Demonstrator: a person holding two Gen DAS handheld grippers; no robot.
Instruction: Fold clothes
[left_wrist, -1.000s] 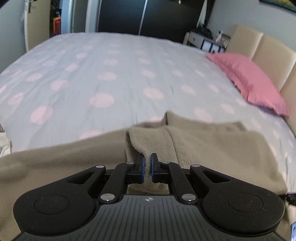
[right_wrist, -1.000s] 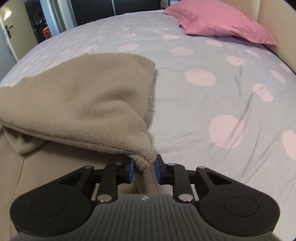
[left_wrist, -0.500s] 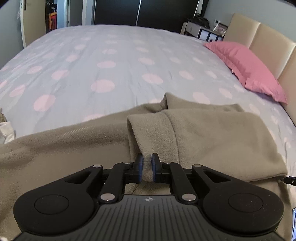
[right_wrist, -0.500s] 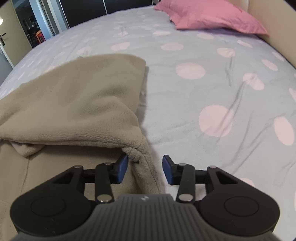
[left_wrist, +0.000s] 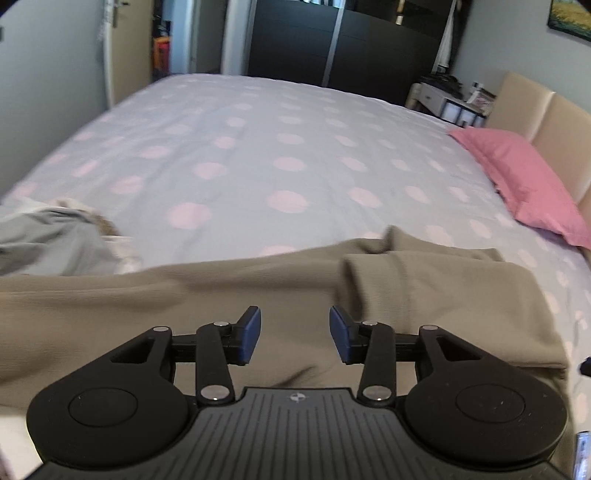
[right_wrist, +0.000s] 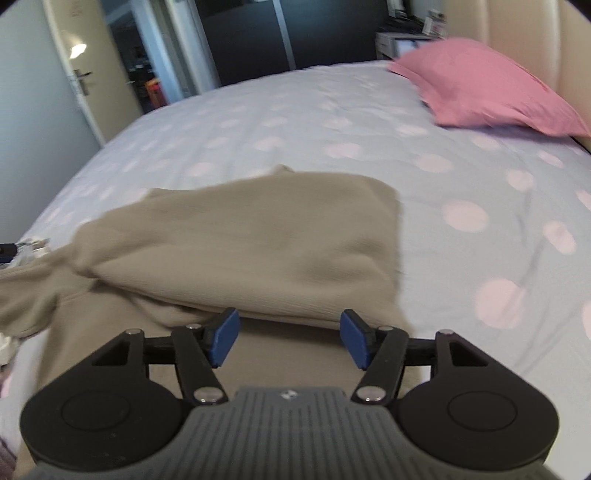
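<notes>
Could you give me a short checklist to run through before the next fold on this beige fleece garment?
1. Left claw free of cloth, jaws opening: ok.
2. Right claw free of cloth, jaws opening: ok.
3. Beige fleece garment lying on the bed with one part folded over: ok.
4. Folded edge square and smooth: cannot tell, pictures blurred.
5. Grey clothing clear of the garment: not ok, it sits at its edge.

A beige fleece garment (left_wrist: 258, 295) lies spread on the near part of the polka-dot bed (left_wrist: 288, 147), one part folded over onto its right side. A pink pillow (left_wrist: 524, 177) rests far right against the padded cream headboard (left_wrist: 546, 110). Crumpled grey clothing (left_wrist: 48, 240) sits on the bed left of the garment. A dark wardrobe (left_wrist: 332, 48) stands behind the bed.
</notes>
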